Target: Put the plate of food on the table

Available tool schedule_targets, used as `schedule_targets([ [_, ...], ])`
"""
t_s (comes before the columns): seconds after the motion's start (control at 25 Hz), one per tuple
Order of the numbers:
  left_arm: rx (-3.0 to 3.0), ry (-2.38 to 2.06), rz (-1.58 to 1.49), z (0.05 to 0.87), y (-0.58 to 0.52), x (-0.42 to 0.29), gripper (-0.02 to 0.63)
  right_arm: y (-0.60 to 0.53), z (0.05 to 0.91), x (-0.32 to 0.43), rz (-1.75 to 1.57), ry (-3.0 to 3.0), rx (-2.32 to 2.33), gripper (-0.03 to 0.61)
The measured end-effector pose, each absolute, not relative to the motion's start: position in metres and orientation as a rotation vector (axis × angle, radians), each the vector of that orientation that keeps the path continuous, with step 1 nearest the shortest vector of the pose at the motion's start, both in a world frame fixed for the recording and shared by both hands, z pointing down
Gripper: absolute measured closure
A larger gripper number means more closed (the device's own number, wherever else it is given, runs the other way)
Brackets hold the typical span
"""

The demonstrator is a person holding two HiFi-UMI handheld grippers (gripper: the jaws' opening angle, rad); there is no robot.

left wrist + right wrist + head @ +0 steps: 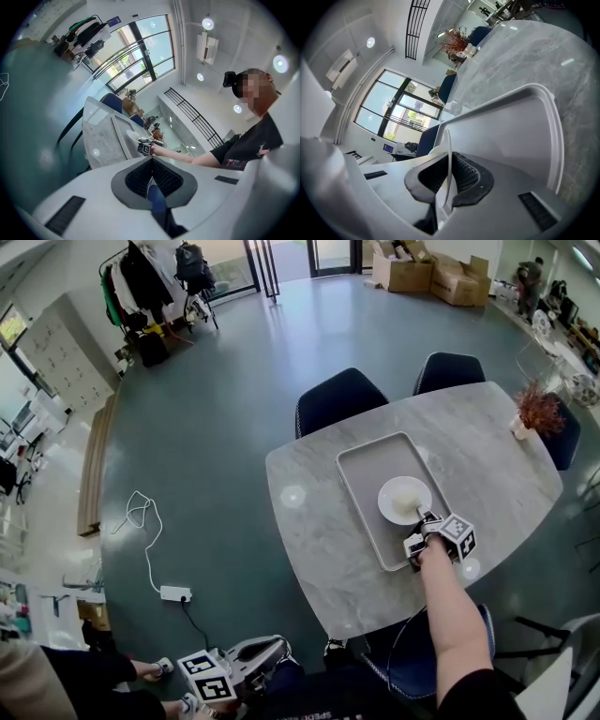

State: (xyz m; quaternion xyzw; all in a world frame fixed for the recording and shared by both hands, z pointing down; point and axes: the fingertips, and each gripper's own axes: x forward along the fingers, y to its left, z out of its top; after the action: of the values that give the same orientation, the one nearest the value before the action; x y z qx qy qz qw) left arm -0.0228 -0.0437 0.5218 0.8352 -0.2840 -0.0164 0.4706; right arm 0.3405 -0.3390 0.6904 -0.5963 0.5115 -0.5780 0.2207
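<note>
Head view showed the right tongs clenched on the rim of the plate of food, which lay within the grey tray on the marble counter, so its transfer onto the counter itself looked not yet done, while the left tongs hung pressed together and empty.

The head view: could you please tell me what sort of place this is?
Probably an office or studio with a staged dining corner: a marble-look table with blue chairs, a plate on a tray, plus a loaded clothes rack and cardboard boxes.
</note>
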Motion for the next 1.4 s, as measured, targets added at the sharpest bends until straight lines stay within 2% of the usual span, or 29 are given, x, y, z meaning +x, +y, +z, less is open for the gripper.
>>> schedule_targets([
  [1.4, 1.981, -0.723, -0.062, 0.535, -0.043, -0.031, 0.609, -0.368, 0.716, 0.34, -1.669, 1.526, -1.874, 0.551],
])
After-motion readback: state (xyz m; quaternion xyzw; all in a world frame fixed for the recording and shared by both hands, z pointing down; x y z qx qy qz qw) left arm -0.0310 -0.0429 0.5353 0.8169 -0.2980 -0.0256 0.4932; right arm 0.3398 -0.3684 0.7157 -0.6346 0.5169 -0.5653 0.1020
